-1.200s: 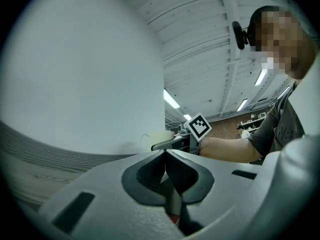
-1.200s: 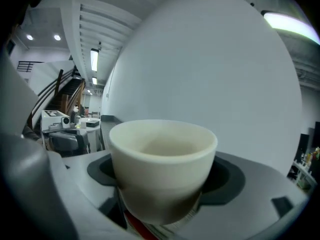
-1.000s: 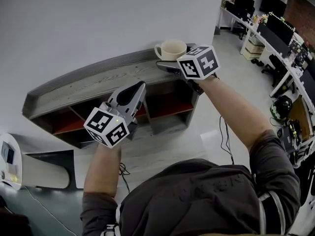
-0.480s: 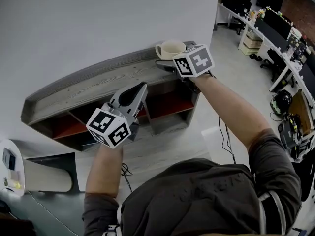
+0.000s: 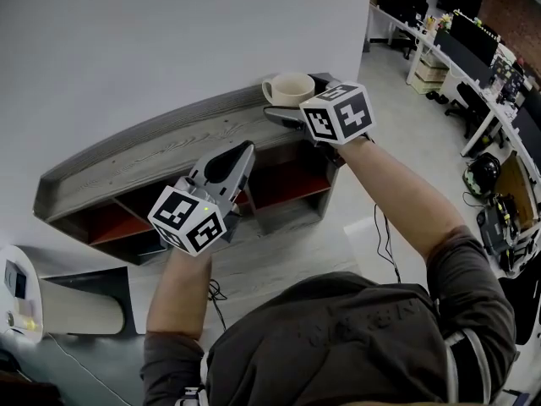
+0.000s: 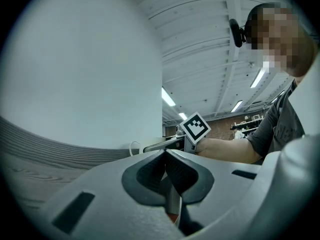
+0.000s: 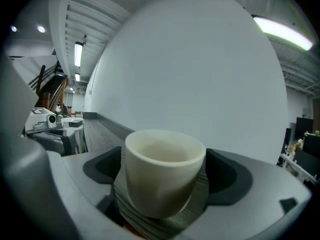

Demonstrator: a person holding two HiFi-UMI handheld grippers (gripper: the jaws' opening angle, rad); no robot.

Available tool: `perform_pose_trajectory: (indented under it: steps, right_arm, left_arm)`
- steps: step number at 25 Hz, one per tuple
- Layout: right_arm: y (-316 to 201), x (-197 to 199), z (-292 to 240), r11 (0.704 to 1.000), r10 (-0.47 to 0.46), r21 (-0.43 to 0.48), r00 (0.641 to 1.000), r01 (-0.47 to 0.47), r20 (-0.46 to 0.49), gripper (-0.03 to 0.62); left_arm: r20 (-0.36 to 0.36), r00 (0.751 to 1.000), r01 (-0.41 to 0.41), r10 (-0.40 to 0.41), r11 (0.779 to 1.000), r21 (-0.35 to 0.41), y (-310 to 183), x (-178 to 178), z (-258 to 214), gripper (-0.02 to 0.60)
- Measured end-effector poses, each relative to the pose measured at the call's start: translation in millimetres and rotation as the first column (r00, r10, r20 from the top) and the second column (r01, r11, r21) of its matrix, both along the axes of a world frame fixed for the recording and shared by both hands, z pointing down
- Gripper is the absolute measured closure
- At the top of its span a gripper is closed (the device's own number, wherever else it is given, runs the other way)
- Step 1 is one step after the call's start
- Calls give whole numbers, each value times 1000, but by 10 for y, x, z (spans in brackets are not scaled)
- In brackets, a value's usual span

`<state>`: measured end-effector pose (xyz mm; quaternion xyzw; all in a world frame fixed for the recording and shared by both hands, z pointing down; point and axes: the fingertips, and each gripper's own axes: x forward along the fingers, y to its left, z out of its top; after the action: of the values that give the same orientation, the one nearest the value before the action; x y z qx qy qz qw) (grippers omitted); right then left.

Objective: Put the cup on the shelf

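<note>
The cup (image 5: 290, 88) stands upright on the top board of the shelf (image 5: 152, 155), near its right end. That puts it at about one o'clock in the head view, close to the wall (image 5: 169, 32). The right tongs (image 7: 165, 174) reach around it from five o'clock. Their jaws have just been opening and now stand wide, with the cup between them and no squeeze on it. In the right gripper view a sliver of space shows at the cup's nine o'clock side.

So the placing looks done: the cup's weight seems to rest on the board, not on the tongs. What is left, by my reading, is to draw the right tongs back without brushing the cup or its handle.

The left tongs (image 6: 165, 156) are closed on nothing. They hang at seven o'clock from the cup, in front of the shelf, and take no part.
</note>
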<state>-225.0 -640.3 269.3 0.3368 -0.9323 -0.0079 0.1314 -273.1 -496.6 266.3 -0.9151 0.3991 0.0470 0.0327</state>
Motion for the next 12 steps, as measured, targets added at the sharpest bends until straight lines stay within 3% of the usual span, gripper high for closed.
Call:
perform_pose_trajectory:
  steps: [8,12]
  right_arm:
    - [346,166,-358,997,-50,59,996,46,72,82]
    - [438,507,-473,997,-26,80,995,18,101,82]
  left_arm:
    - [0,999,-46,46,999,14,-57,211,-61,580]
    - [-4,995,-97,98,995,21,-41,445,-103,580]
